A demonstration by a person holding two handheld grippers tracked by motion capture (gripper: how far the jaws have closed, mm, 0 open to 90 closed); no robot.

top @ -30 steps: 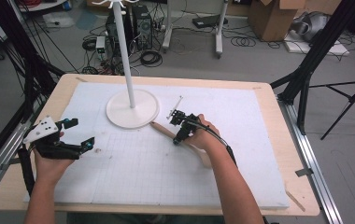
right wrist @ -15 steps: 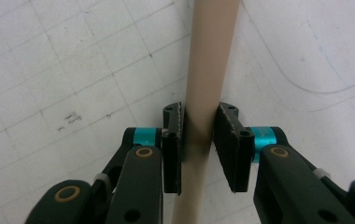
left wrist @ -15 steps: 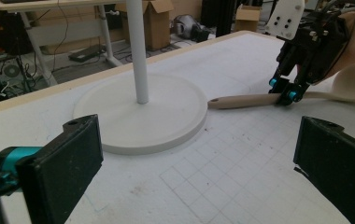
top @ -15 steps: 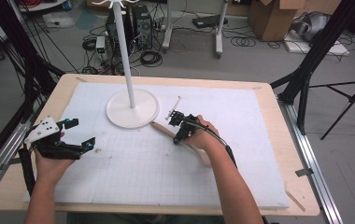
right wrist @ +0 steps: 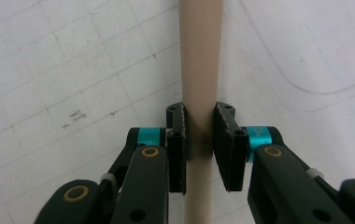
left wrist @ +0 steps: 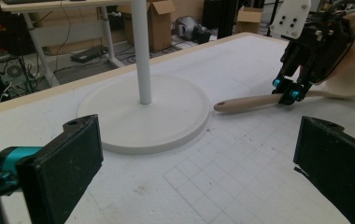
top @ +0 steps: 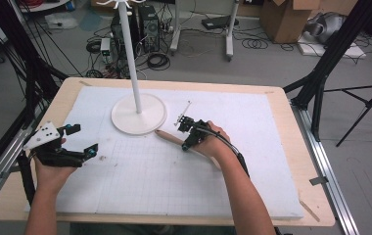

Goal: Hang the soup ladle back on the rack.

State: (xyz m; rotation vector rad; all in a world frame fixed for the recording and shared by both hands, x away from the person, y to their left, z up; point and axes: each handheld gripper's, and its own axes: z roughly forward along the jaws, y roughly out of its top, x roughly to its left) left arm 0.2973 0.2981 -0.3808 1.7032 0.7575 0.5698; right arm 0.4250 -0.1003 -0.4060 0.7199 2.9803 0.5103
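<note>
The pale wooden spoon handle, lying mid-surface on the white foam board, has just been clamped by the closing right gripper. The left gripper, near the left edge, is held wide open and empty.

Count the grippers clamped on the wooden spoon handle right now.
1: the right gripper is shut on the wooden spoon handle. The left gripper sits open, apart at the table's left.

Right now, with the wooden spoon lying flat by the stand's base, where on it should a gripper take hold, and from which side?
On the straight handle of the wooden spoon, coming from above with one jaw either side. It lies flat on the white mat, its handle narrow and even. The right gripper has just closed there. The stand base crowds the handle's tip, so mid-handle looks safer.
</note>
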